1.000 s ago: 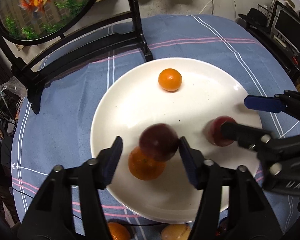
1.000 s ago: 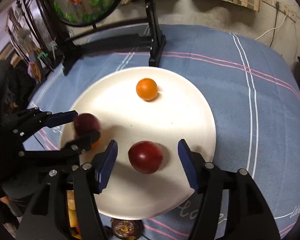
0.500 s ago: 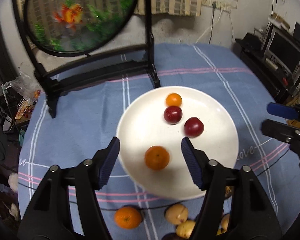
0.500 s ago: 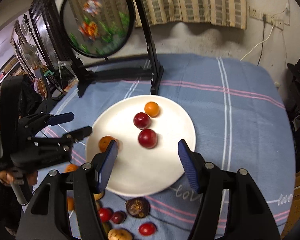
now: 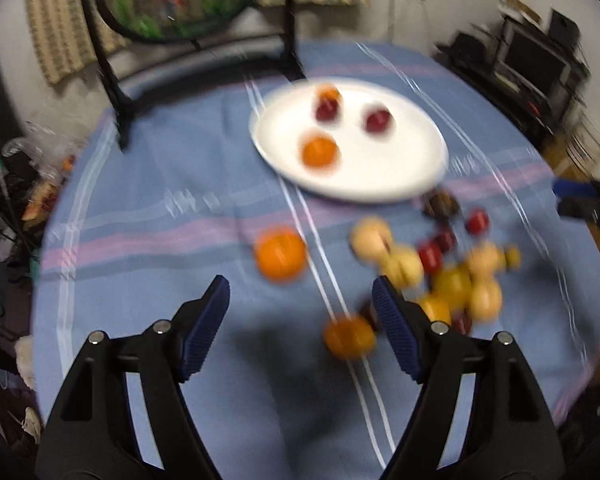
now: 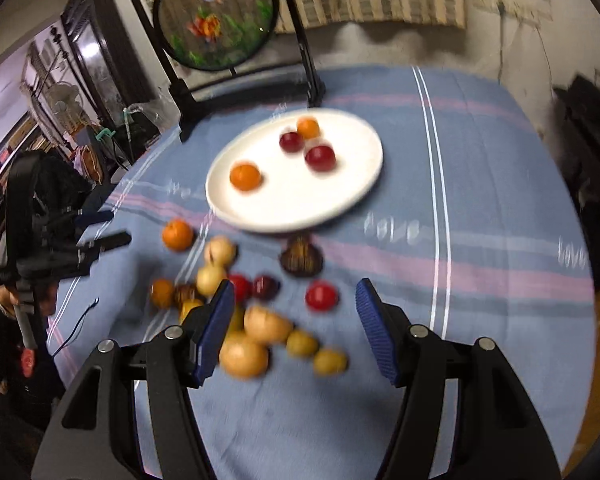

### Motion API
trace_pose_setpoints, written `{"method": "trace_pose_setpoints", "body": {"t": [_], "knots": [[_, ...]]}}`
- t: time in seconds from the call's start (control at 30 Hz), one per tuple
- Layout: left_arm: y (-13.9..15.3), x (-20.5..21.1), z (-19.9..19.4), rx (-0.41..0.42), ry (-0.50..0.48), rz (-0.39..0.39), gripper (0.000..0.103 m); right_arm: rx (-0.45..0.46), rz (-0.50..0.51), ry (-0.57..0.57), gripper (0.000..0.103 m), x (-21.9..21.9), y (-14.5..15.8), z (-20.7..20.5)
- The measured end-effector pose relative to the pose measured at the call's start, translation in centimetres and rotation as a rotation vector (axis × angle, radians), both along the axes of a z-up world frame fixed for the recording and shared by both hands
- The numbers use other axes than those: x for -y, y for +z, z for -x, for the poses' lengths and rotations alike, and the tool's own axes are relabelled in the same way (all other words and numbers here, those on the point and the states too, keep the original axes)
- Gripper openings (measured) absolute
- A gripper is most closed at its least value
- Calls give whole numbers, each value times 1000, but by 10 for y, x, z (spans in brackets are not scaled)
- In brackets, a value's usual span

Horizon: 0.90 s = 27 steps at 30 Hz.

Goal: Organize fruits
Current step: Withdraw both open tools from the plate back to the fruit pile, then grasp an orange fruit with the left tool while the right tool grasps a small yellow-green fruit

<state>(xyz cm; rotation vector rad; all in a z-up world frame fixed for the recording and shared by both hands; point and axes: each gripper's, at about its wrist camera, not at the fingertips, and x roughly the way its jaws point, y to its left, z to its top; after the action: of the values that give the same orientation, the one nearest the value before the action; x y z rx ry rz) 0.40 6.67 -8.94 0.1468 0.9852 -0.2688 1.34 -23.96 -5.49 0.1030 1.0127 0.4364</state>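
1. Both grippers have pulled back from the white plate (image 6: 342,204): the left gripper (image 5: 302,312) and right gripper (image 6: 294,314), jaws spread and empty, now hang over the loose fruit pile (image 6: 256,332) on the near side of the plate.
2. The dark red fruit (image 6: 291,141) dropped by the left gripper has rolled across the plate to just beside the far orange (image 6: 308,128).

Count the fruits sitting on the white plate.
4: an orange at the plate's near left, a second orange at the far edge, and two red fruits between them.
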Motion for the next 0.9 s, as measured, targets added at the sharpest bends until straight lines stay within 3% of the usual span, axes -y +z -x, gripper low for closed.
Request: {"method": "trace_pose_setpoints", "body": {"t": [0.23, 0.43, 0.53, 0.6, 0.63, 0.83, 0.9], "knots": [[-41, 13, 17, -74, -60, 30, 76, -78, 1, -2, 63, -6, -27, 29], [-62, 16, 7, -108, -66, -5, 73, -116, 2, 4, 63, -11, -40, 40], [-66, 16, -2, -114, -63, -9, 68, -128, 21, 10, 63, -13, -47, 41], [-65, 18, -6, -132, -91, 8, 45, -128, 39, 18, 63, -14, -51, 41], [-63, 18, -6, -141, -103, 19, 40, -125, 48, 21, 63, -15, -52, 41], [-61, 18, -6, -149, -98, 6, 40, -114, 76, 15, 63, -11, -60, 28], [-57, 12, -3, -151, -79, 29, 40, -89, 139, 39, 63, -14, -63, 21]]}}
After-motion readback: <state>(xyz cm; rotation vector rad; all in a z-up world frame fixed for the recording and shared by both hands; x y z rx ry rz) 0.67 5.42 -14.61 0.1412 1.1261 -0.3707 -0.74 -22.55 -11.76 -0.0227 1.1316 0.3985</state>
